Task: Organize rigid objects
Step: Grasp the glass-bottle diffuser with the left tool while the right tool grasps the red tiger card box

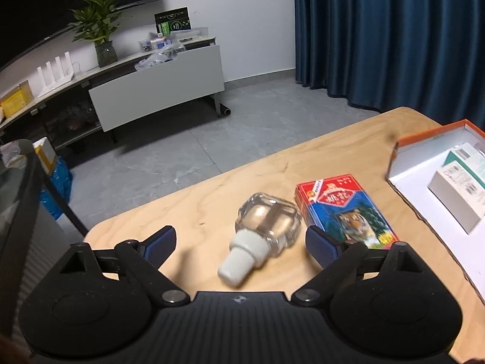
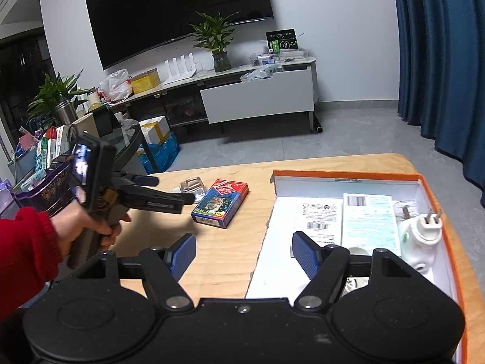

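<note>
We're hovering left gripper [image 1: 241, 244] over glass bottle [image 1: 266, 227], lower centre of frame, lying on table [image 1: 188, 200] beside card box [image 1: 345, 209]; jaws gaping wide, holding nothing. Right gripper [image 2: 244, 256] idling open, empty, near orange tray [image 2: 436, 209]. Bottle's round, so we're risking it rolling or squirting out if pads close off-centre.

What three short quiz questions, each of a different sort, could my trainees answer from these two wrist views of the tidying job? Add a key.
1. True or false: the glass bottle stands upright on the wooden table.
2. Which lies right beside the bottle? A) a white plug B) the playing card box C) a potted plant
3. Fill in: the white boxes and the white plug adapter lie inside the ______-rimmed tray.

Key
1. False: it lies on its side, white cap toward the open left gripper.
2. B
3. orange. The right gripper is open above the tray's edge and holds nothing.
</note>
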